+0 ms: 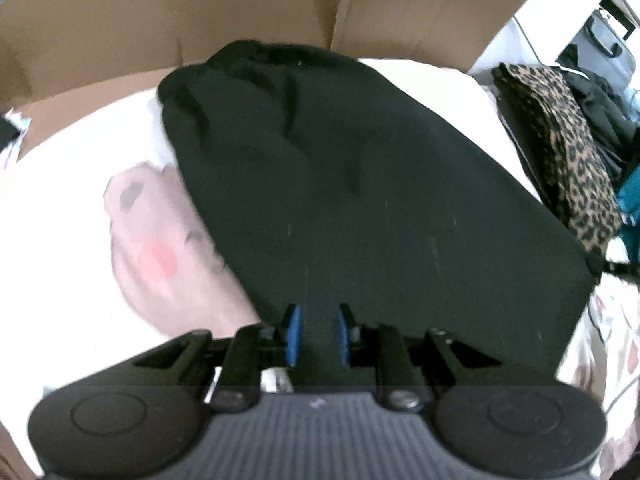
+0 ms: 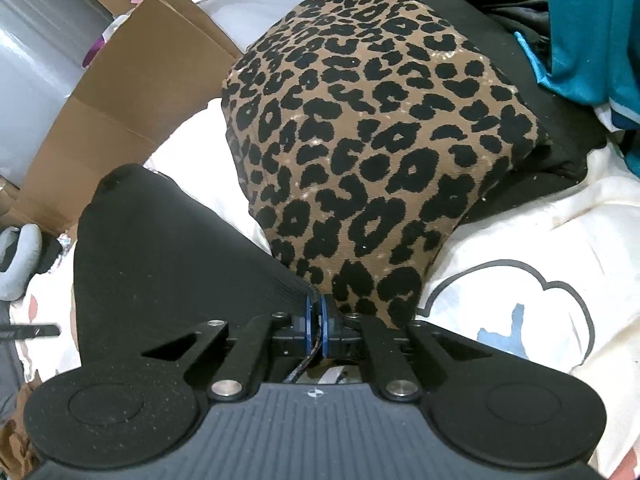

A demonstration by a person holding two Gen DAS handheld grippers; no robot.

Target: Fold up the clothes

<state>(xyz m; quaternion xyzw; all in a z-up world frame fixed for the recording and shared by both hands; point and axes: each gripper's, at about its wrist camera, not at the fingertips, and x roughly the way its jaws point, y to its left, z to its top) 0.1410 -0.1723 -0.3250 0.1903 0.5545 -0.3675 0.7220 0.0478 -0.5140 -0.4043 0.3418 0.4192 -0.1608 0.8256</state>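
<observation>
The left gripper point(image 1: 318, 334) has its blue pads a narrow gap apart, clamped on the near edge of a black garment point(image 1: 340, 184). The garment spreads away from it over a white bed cover point(image 1: 52, 216) toward a brown cardboard box point(image 1: 248, 4) at the far side. A pink printed cloth point(image 1: 160, 248) lies to its left, partly under it. The right gripper point(image 2: 317, 320) is closed almost completely, pinching the near right corner of the same black garment point(image 2: 168, 248). Just beyond lies a folded leopard-print garment point(image 2: 372, 140) atop dark clothing, with teal fabric point(image 2: 580, 28) at far right.
</observation>
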